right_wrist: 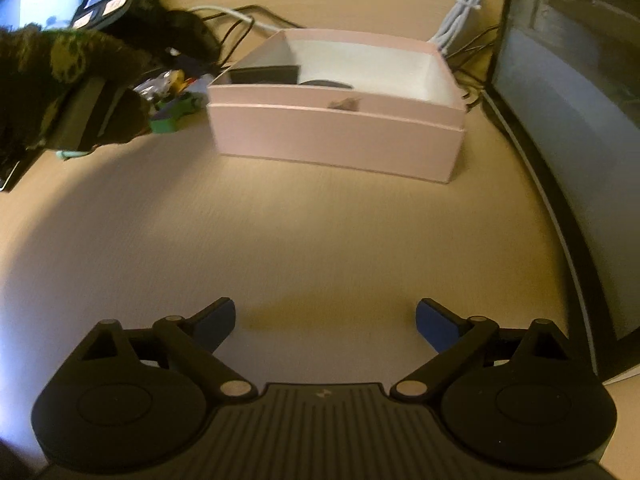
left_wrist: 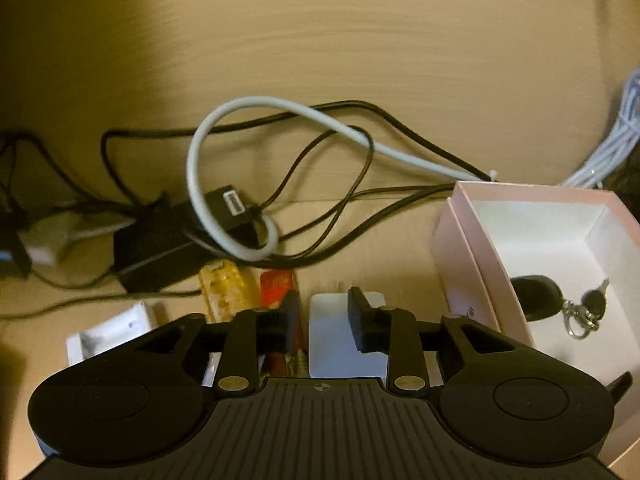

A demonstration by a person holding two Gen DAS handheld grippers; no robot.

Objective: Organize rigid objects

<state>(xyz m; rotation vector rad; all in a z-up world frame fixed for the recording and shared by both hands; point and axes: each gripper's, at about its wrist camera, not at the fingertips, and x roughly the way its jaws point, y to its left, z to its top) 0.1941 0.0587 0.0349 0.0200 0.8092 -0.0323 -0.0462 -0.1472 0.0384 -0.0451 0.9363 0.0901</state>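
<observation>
Left wrist view looks steeply down, close over tabletop (left_wrist: 320, 48) clutter. Right wrist view faces the pink box (right_wrist: 336, 140) from farther back. Both show that box (left_wrist: 472, 256).

Office or home desk: tangled cables (left_wrist: 280, 152); power adapter (left_wrist: 160, 248); monitor (right_wrist: 580, 120).

Tangled cables (left_wrist: 304, 148), black monitor (right_wrist: 568, 128)

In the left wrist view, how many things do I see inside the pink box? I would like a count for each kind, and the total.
Black key fob: 1
Key: 1
Metal ring clip: 1
Total: 3
</observation>
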